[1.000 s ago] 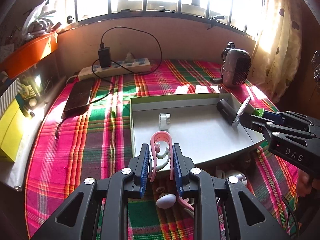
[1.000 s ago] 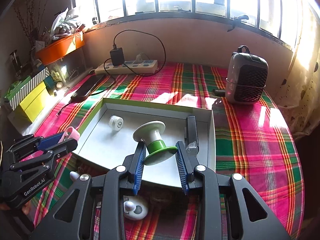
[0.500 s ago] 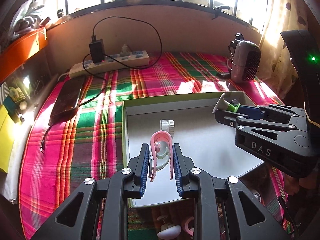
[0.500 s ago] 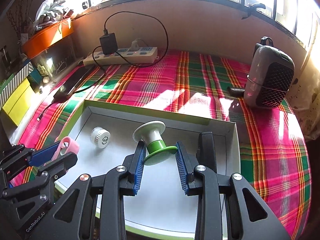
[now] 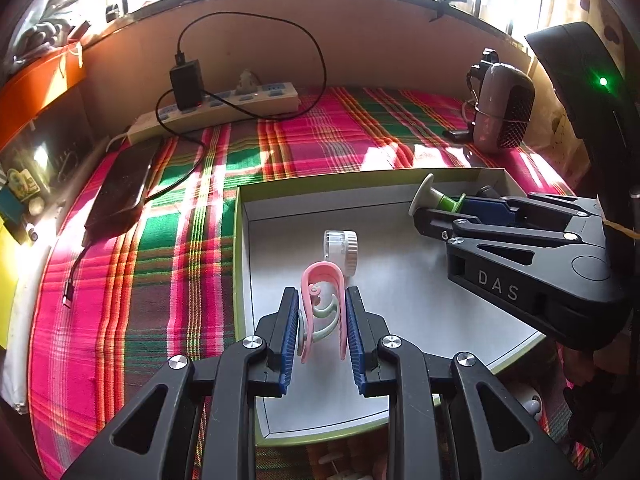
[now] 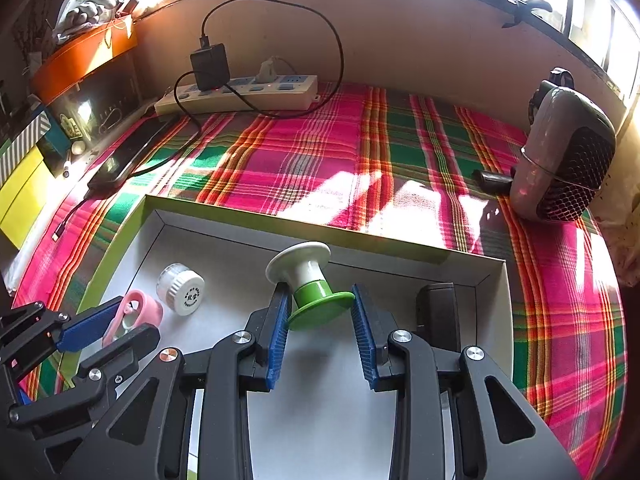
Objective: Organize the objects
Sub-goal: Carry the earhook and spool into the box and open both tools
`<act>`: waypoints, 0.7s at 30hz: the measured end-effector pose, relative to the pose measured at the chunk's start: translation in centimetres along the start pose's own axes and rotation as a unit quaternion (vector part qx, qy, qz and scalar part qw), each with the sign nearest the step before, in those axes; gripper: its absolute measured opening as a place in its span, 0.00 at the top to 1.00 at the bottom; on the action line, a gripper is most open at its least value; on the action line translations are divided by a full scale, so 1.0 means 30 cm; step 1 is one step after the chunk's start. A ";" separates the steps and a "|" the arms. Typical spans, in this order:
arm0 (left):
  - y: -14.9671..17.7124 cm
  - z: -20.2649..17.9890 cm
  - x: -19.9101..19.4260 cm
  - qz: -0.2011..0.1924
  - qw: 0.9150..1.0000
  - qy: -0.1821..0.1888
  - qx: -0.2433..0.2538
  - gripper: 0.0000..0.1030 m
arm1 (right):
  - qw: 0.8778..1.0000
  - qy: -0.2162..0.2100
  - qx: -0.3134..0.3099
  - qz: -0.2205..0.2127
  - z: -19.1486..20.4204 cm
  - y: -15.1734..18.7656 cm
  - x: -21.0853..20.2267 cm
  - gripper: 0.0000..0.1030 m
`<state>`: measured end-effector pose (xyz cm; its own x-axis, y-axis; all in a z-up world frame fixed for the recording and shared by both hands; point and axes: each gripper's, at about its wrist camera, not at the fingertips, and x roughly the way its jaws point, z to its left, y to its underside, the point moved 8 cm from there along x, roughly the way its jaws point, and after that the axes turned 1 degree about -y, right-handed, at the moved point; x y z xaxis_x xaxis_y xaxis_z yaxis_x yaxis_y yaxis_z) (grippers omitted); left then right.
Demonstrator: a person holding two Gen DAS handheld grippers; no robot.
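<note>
Over the shallow green-rimmed cardboard tray (image 5: pixel 240 240), the left gripper (image 5: pixel 322 328) clamps a pink curved plastic clip (image 5: pixel 324 300) above its left side. The right gripper (image 6: pixel 320 320) squeezes a green-and-white plastic spool (image 6: pixel 310 280) near the tray's far edge, beside a small white-capped clear jar (image 6: pixel 180 288) lying on the tray floor.

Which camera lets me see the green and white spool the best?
The right wrist view: the green and white spool sits front and centre in the right gripper, both ends showing. The left wrist view shows the spool only small and sideways, its green end half hidden by the jaws.
</note>
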<state>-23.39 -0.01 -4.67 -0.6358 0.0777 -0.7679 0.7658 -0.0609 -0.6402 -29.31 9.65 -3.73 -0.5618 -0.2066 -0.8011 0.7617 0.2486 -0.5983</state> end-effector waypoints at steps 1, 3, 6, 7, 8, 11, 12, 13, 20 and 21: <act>-0.001 -0.001 0.002 0.000 1.000 0.000 0.001 0.79 | 1.000 -0.001 -0.001 -0.001 0.000 -0.001 0.001 0.69; -0.001 -0.002 0.004 0.002 1.000 0.001 0.001 0.79 | 1.000 0.000 -0.001 0.002 0.001 -0.001 0.008 0.69; 0.002 -0.007 0.013 0.006 1.000 0.005 0.002 0.79 | 1.000 0.000 -0.001 0.005 0.001 0.000 0.015 0.69; 0.004 -0.007 0.016 0.008 1.000 0.003 0.002 0.79 | 1.000 -0.001 -0.001 0.005 0.002 0.001 0.016 0.69; 0.004 -0.007 0.017 0.006 1.000 0.000 0.004 0.79 | 1.000 -0.001 0.000 0.005 0.001 0.001 0.017 0.69; 0.005 -0.007 0.017 0.006 1.000 0.002 0.002 0.79 | 1.000 -0.002 0.001 0.008 -0.003 0.004 0.022 0.69; 0.004 -0.007 0.017 0.006 1.000 0.000 0.003 0.79 | 1.000 -0.001 0.002 0.010 -0.004 0.005 0.024 0.69; 0.004 -0.007 0.018 0.006 1.000 -0.001 0.003 0.79 | 1.000 -0.001 0.002 0.011 -0.005 0.006 0.026 0.69; 0.004 -0.009 0.020 0.006 1.000 -0.001 0.003 0.79 | 1.000 0.001 0.005 0.009 -0.008 0.007 0.029 0.69; 0.004 -0.009 0.019 0.005 1.000 -0.002 0.003 0.79 | 1.000 0.002 0.005 0.009 -0.007 0.006 0.029 0.69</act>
<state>-23.63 0.30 -5.16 -0.6277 0.0739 -0.7749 0.7721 -0.0677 -0.6319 -29.73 9.70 -4.55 -0.5494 -0.1990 -0.8115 0.7747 0.2426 -0.5839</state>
